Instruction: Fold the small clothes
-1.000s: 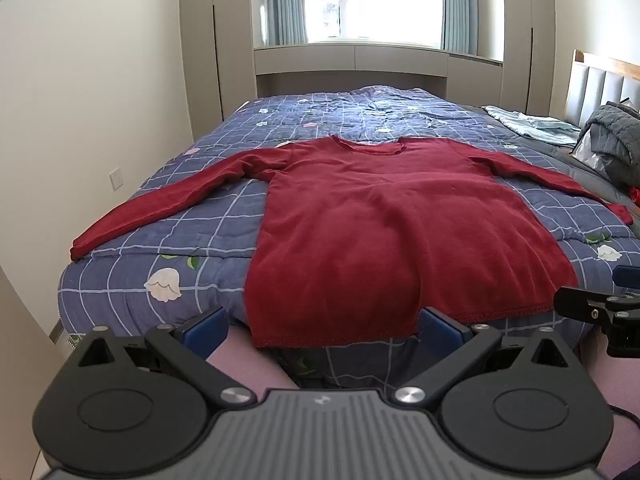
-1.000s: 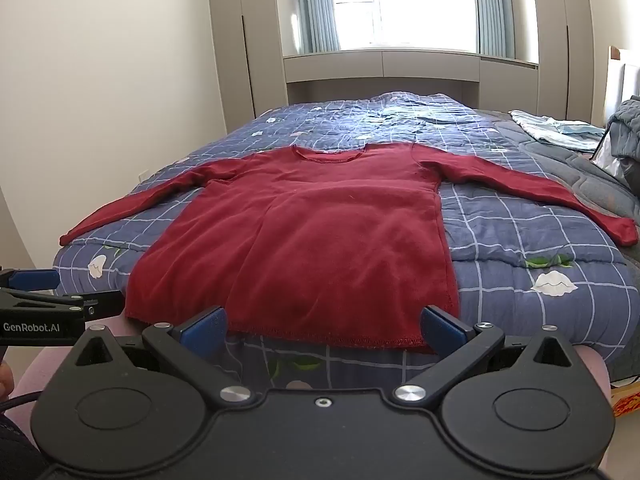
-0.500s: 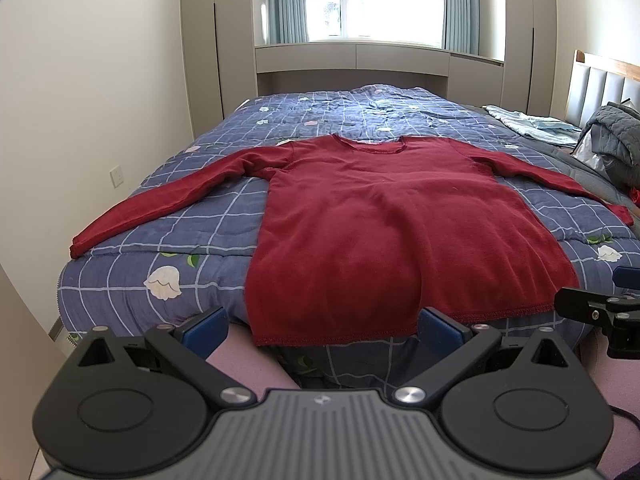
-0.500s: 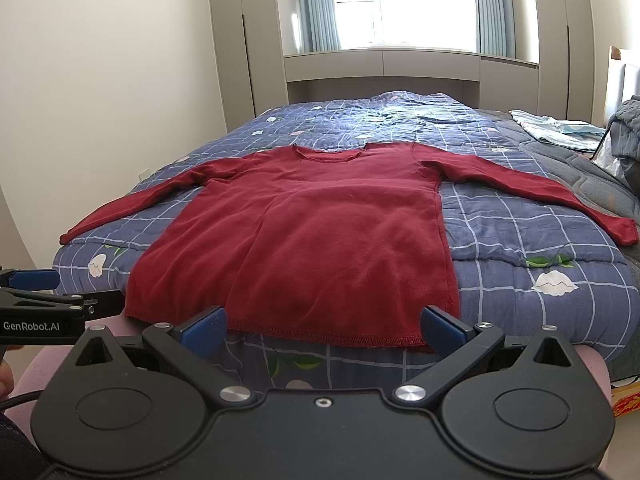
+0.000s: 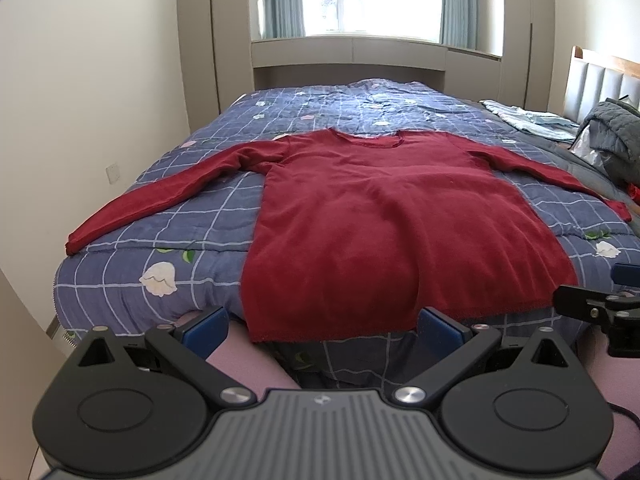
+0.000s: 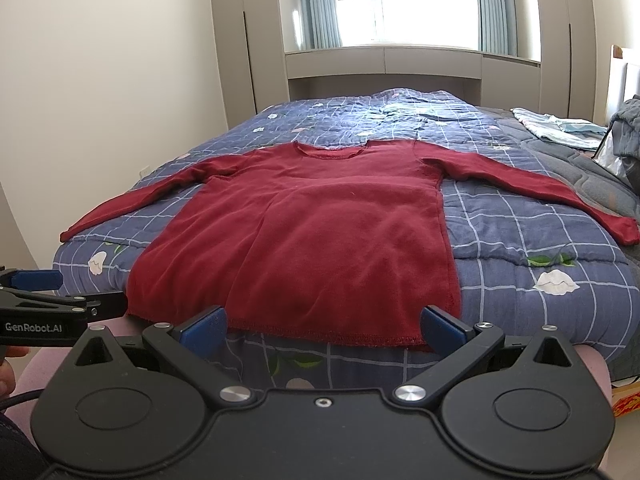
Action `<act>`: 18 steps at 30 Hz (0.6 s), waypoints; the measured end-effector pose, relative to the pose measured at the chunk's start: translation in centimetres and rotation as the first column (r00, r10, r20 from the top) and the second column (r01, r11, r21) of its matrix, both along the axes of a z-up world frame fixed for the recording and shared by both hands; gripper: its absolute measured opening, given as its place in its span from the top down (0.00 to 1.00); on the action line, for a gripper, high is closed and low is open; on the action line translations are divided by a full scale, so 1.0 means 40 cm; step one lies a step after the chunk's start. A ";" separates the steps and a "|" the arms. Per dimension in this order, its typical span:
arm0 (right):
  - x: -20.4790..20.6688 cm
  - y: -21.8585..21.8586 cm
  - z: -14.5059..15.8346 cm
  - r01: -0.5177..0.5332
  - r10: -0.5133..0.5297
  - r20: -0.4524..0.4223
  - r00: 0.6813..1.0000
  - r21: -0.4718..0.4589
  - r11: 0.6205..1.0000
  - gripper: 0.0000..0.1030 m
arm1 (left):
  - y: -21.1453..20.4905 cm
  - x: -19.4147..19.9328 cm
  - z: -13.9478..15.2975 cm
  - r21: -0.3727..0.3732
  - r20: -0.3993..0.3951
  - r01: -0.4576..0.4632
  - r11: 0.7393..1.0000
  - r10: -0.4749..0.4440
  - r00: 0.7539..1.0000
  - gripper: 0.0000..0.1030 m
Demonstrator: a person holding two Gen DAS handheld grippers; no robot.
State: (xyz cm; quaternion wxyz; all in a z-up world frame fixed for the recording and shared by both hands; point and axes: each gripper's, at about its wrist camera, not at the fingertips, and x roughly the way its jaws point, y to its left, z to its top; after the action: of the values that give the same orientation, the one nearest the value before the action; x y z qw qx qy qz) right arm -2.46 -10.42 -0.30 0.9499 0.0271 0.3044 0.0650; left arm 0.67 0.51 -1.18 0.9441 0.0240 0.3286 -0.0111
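Note:
A dark red long-sleeved sweater [image 5: 392, 224] lies flat on the bed, front up, both sleeves spread out, hem hanging at the bed's near edge. It also shows in the right wrist view [image 6: 316, 240]. My left gripper [image 5: 322, 326] is open and empty, just short of the hem's left part. My right gripper [image 6: 322, 326] is open and empty, just short of the hem's right part. Each gripper shows at the edge of the other's view: the right one [image 5: 600, 312] and the left one [image 6: 44, 304].
The bed has a blue checked quilt [image 5: 200, 216] with flower prints. A grey jacket [image 5: 618, 136] and a pale cloth [image 5: 528, 120] lie at the right by the headboard [image 5: 600, 80]. A wall [image 5: 80, 120] runs along the left. Pink floor lies below.
Both views have risen and tilted slightly; the sweater sits a little lower in frame. The sweater has not moved and both grippers stay open.

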 end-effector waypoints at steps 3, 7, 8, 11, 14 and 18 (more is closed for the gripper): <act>0.017 -0.014 -0.003 -0.009 0.009 -0.020 1.000 0.020 1.000 0.00 | 0.005 0.025 0.004 -0.027 -0.018 0.032 0.999 -0.033 0.999 0.00; 0.055 -0.028 0.006 0.014 -0.014 -0.032 0.999 0.012 1.000 0.00 | -0.012 0.083 0.015 0.021 -0.020 0.061 0.998 -0.061 0.998 0.00; 0.068 -0.032 0.011 0.027 -0.027 -0.026 0.999 0.001 1.000 0.00 | -0.021 0.102 0.020 0.038 -0.016 0.067 0.997 -0.067 0.998 0.00; 0.104 -0.049 0.022 0.057 -0.057 -0.013 0.998 -0.019 0.998 0.00 | -0.047 0.168 0.043 0.059 -0.007 0.063 0.996 -0.062 0.998 0.00; 0.143 -0.071 0.037 0.078 -0.077 0.014 0.997 -0.037 0.996 0.00 | -0.059 0.226 0.064 0.052 -0.006 0.043 0.998 -0.043 0.999 0.00; 0.208 -0.107 0.047 0.102 -0.100 0.043 0.994 -0.060 0.993 0.00 | -0.077 0.297 0.086 0.074 0.013 -0.002 0.997 0.001 1.000 0.00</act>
State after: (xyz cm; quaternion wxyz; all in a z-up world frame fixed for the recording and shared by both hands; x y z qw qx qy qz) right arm 5.87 -14.69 1.57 0.9583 0.0116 0.2855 0.0078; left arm 12.56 -2.57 2.26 0.9447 0.0587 0.3227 0.0020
